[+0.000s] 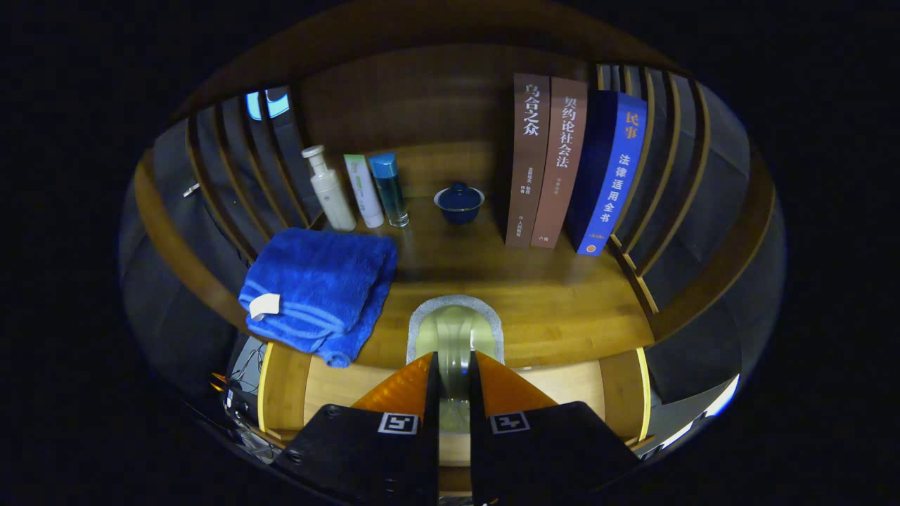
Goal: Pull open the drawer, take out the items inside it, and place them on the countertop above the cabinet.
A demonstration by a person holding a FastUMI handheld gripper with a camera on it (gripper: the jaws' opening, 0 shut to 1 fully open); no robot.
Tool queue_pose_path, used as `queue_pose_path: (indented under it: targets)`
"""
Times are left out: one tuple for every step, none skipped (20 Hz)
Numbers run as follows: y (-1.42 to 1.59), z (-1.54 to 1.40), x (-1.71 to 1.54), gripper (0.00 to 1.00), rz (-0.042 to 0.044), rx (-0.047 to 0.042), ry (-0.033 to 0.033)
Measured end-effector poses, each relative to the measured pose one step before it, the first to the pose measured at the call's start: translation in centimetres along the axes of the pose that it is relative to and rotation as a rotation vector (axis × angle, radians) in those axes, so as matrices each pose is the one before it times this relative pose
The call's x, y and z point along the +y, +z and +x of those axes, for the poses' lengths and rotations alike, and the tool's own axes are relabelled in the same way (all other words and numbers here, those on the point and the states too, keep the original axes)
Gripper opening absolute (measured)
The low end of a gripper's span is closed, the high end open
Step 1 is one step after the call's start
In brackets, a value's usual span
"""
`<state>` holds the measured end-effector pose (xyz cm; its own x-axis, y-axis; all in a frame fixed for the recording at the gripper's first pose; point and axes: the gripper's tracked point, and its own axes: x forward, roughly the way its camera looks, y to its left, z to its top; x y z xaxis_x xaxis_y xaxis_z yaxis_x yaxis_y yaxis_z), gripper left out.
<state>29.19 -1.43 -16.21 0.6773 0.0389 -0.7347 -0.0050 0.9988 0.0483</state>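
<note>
Gripper view — rides above the tongs (453,365), facing the countertop (548,302) closely.

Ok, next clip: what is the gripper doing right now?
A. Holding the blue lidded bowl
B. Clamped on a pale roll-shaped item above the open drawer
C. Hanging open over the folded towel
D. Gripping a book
B: both fingers of the gripper press on the pale roll-shaped item, above the open drawer and at the countertop edge.

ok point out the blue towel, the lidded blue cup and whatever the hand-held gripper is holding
blue towel (316,281): gripper view, middle of its folded top
lidded blue cup (458,204): gripper view, its bowl below the lid
pale roll (455,330): gripper view, rounded top ahead of the fingers
hand-held gripper (454,362): gripper view, fingers pressed on the roll
</note>
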Motion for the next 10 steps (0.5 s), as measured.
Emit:
queue_pose_path:
  targets:
    - [0.691,0.920,0.034,0.22,-0.00161,0.00566,-0.00048]
    - [0.754,0.954,-0.024,0.22,-0.00091,0.00466,-0.00163]
    - [0.558,0.978,0.047,0.22,-0.00274,0.00672,-0.00051]
    - [0.489,0.946,-0.023,0.22,-0.00499,0.00758,-0.00309]
    - [0.427,0.868,0.086,0.22,0.00074,0.00478,0.00052]
    - [0.284,0.854,0.069,0.23,0.00108,0.00776,0.00082]
    - [0.189,0.745,0.027,0.22,0.00251,0.01028,-0.00048]
    - [0.067,0.708,0.118,0.22,0.00020,0.01177,0.00362]
    - [0.176,0.651,0.007,0.22,0.00137,0.00751,0.00182]
    - [0.257,0.372,-0.115,0.22,0.00336,0.00195,-0.00221]
